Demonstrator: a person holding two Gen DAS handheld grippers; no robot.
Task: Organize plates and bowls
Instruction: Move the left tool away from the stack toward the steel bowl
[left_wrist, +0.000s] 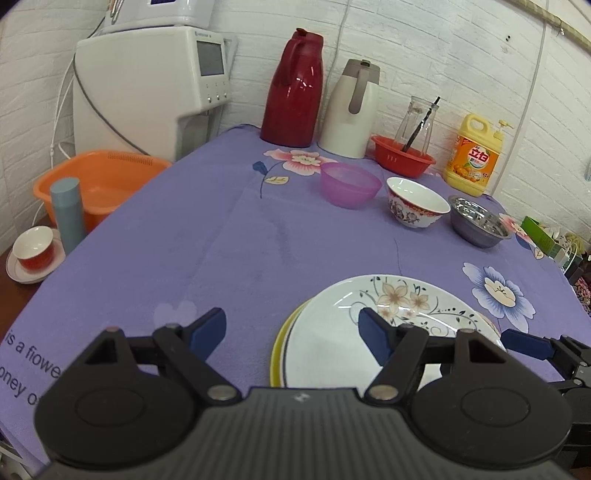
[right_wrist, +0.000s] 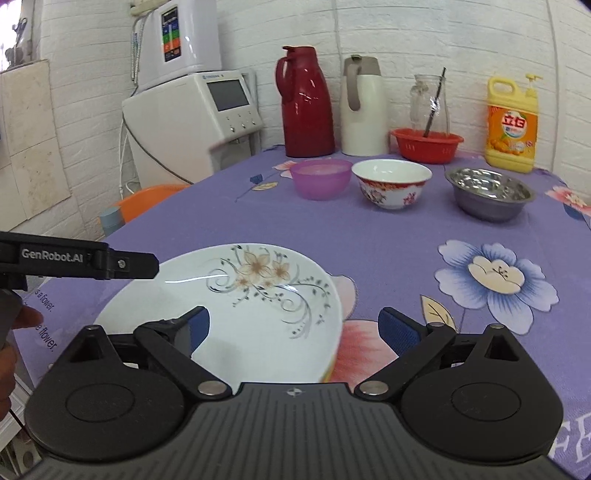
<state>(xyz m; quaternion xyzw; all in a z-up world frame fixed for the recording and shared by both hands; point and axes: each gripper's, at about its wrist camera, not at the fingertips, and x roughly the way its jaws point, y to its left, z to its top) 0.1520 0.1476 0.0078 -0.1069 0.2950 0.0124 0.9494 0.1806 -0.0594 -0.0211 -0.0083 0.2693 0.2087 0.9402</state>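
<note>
- Table (left_wrist: 184, 251) with a purple flowered cloth fills most of both views.
- White dispenser (left_wrist: 147, 92) upper left of the frame, beside the table's far corner; orange tub (left_wrist: 99, 181) below it, off the table edge.
- Red jug (left_wrist: 293, 88) and white jug (left_wrist: 352, 110) stand upright side by side at the back, top centre.
- Plates (left_wrist: 332, 339): a stack, lower centre of the left view. Top one is white with a flower print; a yellow rim shows under it on the left. In the right view the top plate (right_wrist: 251, 295) sits lower centre-left.
- Left gripper (left_wrist: 291, 330): jaws apart, nothing between the pads. Its right finger (left_wrist: 375, 338) is over the top plate, the left finger is over bare cloth. Contact with the plate: cannot tell.
- Right gripper (right_wrist: 293, 326): jaws wide apart, not clamped on anything. Left finger (right_wrist: 194, 326) over the plate, right finger over cloth; the plate's right rim lies between them.
- Three bowls in a row, upper right, apart from each other: purple bowl (left_wrist: 349, 184), white bowl (left_wrist: 415, 206) with red pattern, steel bowl (left_wrist: 478, 221).
- Red basket (left_wrist: 402, 157) behind the bowls, glass jar (left_wrist: 415, 123) standing in it.
- Yellow bottle (left_wrist: 474, 155) far right at the back.
- Cup (left_wrist: 35, 247) on a saucer, left edge, off the table.
</note>
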